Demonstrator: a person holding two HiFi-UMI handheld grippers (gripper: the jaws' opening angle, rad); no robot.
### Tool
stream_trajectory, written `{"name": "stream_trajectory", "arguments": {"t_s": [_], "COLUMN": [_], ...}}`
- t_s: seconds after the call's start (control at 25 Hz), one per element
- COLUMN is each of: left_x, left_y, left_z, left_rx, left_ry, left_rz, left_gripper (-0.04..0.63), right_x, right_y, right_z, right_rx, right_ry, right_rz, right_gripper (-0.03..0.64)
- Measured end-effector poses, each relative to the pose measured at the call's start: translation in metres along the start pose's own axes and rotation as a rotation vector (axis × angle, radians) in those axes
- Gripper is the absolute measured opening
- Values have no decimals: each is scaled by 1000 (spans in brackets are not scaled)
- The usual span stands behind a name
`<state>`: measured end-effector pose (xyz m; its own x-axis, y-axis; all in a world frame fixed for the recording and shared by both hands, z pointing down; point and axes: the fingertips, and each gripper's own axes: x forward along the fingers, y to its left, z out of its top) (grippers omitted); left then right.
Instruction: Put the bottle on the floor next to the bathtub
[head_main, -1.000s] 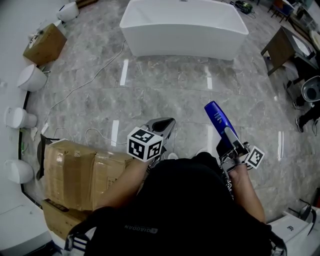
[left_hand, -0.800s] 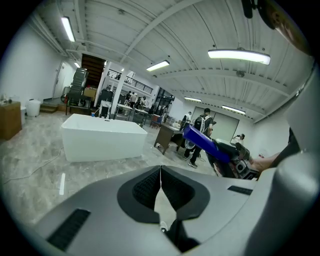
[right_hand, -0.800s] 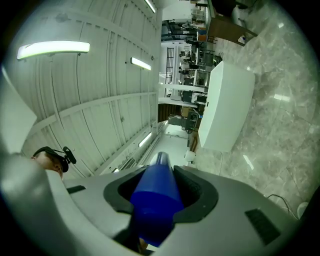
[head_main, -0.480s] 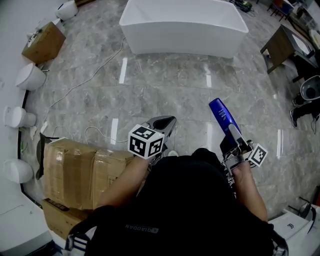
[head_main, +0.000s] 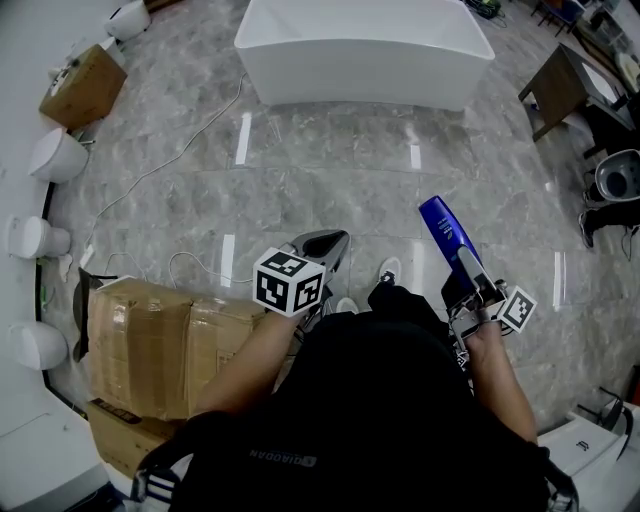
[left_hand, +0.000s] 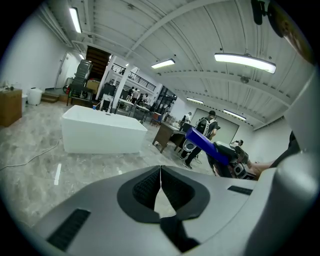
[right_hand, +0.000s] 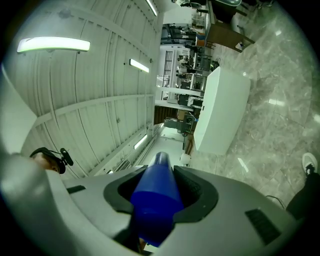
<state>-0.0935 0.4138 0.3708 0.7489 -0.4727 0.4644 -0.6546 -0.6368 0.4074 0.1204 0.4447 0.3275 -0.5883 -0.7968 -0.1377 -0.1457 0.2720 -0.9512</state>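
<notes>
So the right gripper (head_main: 468, 278) has its jaws clamped around the base end of the blue bottle (head_main: 443, 225), which sits in the air at roughly 3 o'clock in the head view, its far end tipped toward 11 o'clock. It's well apart from the white bathtub (head_main: 365, 50) up at 12 o'clock, with a wide stretch of grey marble floor (head_main: 330, 170) between them. The left gripper (head_main: 326, 246) hangs near the middle, jaws pressed together with nothing in them. Cardboard boxes (head_main: 140, 345) sit at 8 o'clock.
</notes>
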Motion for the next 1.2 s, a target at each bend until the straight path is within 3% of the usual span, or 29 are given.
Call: {"name": "stream_trajectory", "arguments": {"t_s": [0.4,0.76,1.2], "left_x": [15,54,120], "left_y": [14,46,75], "left_z": [-10,42,112], "left_rx": [-58,6,23], "left_ry": [32,25,45], "left_rz": [11,41,71], "left_gripper": [18,17,17], "right_x": [16,61,134], "right_y": [-30,-56,-86], "right_z": [10,62,143], "right_rx": [43,52,89], "right_ry": [-10,-30,4], "right_rz": [-19,-6,12], "right_gripper": [170,170,170]}}
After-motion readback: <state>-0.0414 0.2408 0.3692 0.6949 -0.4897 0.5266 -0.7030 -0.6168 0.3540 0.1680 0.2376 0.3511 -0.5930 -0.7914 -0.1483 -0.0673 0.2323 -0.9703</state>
